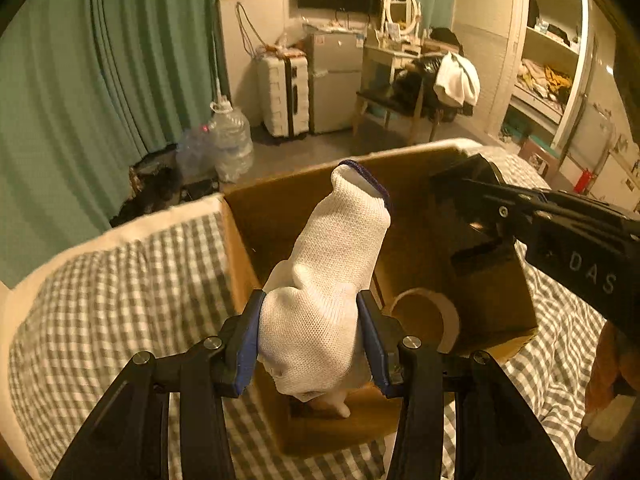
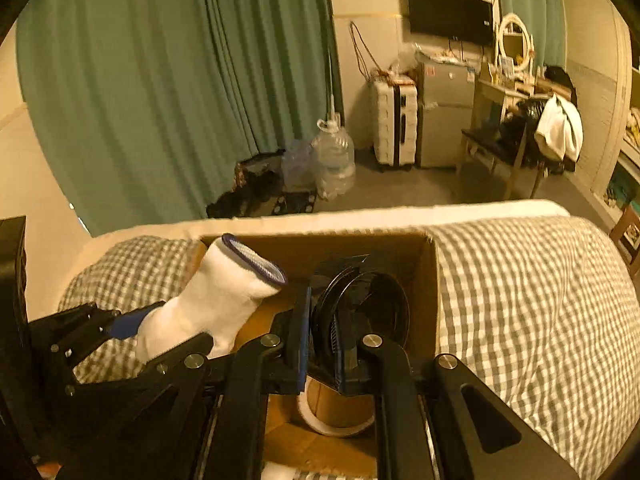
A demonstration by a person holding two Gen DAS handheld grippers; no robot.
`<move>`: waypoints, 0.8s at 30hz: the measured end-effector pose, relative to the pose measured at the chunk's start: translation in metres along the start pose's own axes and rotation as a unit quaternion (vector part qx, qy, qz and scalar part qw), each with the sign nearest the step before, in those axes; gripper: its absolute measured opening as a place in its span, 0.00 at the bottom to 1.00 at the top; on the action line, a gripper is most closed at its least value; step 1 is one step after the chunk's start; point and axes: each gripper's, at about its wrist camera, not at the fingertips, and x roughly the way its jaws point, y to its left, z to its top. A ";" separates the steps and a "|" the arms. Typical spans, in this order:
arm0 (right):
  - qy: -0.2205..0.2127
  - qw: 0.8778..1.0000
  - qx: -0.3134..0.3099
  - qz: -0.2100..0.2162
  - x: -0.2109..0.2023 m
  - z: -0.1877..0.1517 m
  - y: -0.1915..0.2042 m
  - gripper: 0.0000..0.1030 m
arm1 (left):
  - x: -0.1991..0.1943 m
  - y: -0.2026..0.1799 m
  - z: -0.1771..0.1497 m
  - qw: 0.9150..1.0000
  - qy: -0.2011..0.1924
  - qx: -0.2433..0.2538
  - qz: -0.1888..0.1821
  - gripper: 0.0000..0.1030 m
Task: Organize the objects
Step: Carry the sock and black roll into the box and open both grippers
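Note:
My left gripper (image 1: 310,334) is shut on a white knit glove with a purple cuff (image 1: 332,264) and holds it above an open cardboard box (image 1: 240,276) on the bed. The glove also shows in the right wrist view (image 2: 212,304). My right gripper (image 2: 322,344) is shut on a black round fan-like object (image 2: 368,304) and holds it inside the box (image 2: 430,304); it shows in the left wrist view (image 1: 472,204). A roll of tape (image 1: 436,316) lies on the box floor, also visible under my right gripper (image 2: 332,420).
The box rests on a grey-and-white checked bedcover (image 2: 540,300). Beyond the bed are green curtains (image 2: 160,100), water jugs (image 2: 334,160), a white suitcase (image 2: 394,122), a small fridge (image 2: 444,116), a dressing table with chair (image 2: 520,120) and open shelves (image 1: 548,60).

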 end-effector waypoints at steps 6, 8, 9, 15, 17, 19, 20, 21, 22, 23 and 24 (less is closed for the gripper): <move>0.015 1.000 0.003 -0.005 0.023 -0.008 -0.007 0.09 | 0.017 -0.008 -0.004 1.000 0.011 0.012 -0.007 0.45; 0.019 1.000 0.008 -0.003 0.026 -0.009 -0.007 0.09 | 0.017 -0.009 -0.004 1.000 0.015 0.009 -0.009 0.45; 0.021 1.000 0.013 -0.001 0.026 -0.008 -0.008 0.09 | 0.016 -0.009 -0.003 1.000 0.018 0.007 -0.013 0.45; 0.018 1.000 0.025 0.002 0.010 -0.002 -0.005 0.59 | -0.001 -0.011 0.002 1.000 0.013 0.010 -0.011 0.71; 0.008 0.999 0.032 0.006 -0.001 0.001 -0.004 0.69 | -0.013 -0.010 0.001 1.000 0.007 0.007 -0.003 0.84; 0.002 0.999 0.038 0.012 -0.014 0.003 -0.003 0.69 | -0.027 -0.008 -0.001 1.000 0.002 0.004 0.001 0.86; -0.001 0.999 0.039 0.012 -0.021 0.004 -0.002 0.69 | -0.034 -0.007 -0.002 1.000 0.002 0.003 0.004 0.86; -0.005 0.999 0.040 0.011 -0.029 0.004 -0.001 0.69 | -0.039 -0.006 -0.003 1.000 0.002 0.002 0.005 0.87; -0.009 0.999 0.039 0.010 -0.038 0.006 0.000 0.69 | -0.047 -0.004 -0.004 1.000 0.001 -0.001 0.007 0.89; -0.013 0.999 0.037 0.008 -0.047 0.006 0.002 0.69 | -0.057 -0.002 -0.007 1.000 -0.001 -0.004 0.011 0.89; -0.019 0.999 0.036 0.006 -0.059 0.007 0.004 0.69 | -0.064 0.000 -0.007 1.000 -0.003 -0.007 0.013 0.89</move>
